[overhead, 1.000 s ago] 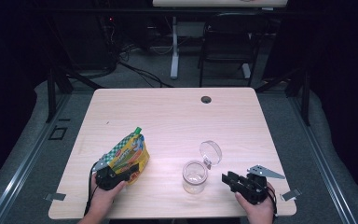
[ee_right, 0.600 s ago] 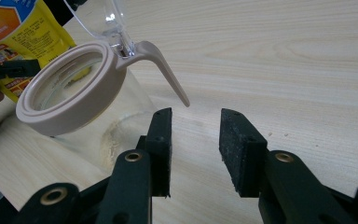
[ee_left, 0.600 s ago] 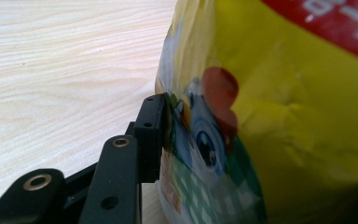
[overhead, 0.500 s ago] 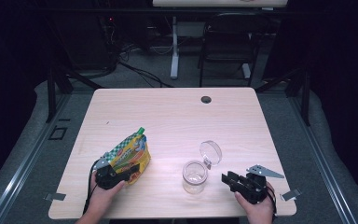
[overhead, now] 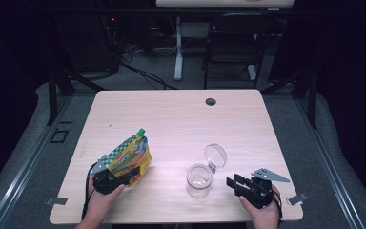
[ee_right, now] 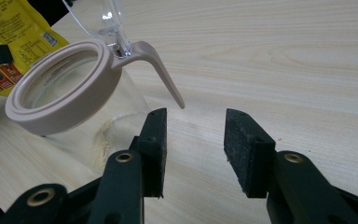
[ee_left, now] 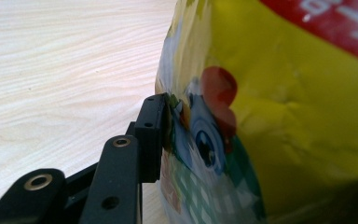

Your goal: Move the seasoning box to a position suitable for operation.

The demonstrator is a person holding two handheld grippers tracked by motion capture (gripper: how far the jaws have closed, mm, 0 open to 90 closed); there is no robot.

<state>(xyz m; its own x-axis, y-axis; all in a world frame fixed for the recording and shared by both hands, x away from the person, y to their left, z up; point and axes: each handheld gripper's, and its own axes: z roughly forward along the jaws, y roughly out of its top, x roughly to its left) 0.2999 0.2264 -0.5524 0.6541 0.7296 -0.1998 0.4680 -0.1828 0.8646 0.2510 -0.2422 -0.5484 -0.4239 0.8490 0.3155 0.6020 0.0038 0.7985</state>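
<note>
The left gripper (overhead: 119, 175) fingers clamp the yellow foil spout pouch with green cap (overhead: 128, 156), print too blurred to read, at seven o'clock on the light wooden tabletop (overhead: 171, 119). The right gripper (ee_right: 193, 140) fingers, just opening with nothing between them, sit at three o'clock of the clear glass jar with beige flip lid (overhead: 201, 177).

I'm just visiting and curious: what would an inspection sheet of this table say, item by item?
Surface: pale wooden table, with a round dark grommet hole near the far edge.
Job's things: yellow snack pouch with a green cap; clear jar with a beige rim, its hinged lid open.
Clutter: nothing seen.
Grippers: left gripper clamps the pouch; right gripper is beside the jar, its jaws have just been opening, nothing between them.
Cables: a black cable trails from the left gripper.
Surroundings: dark room, grey floor, a chair beyond the table.
</note>
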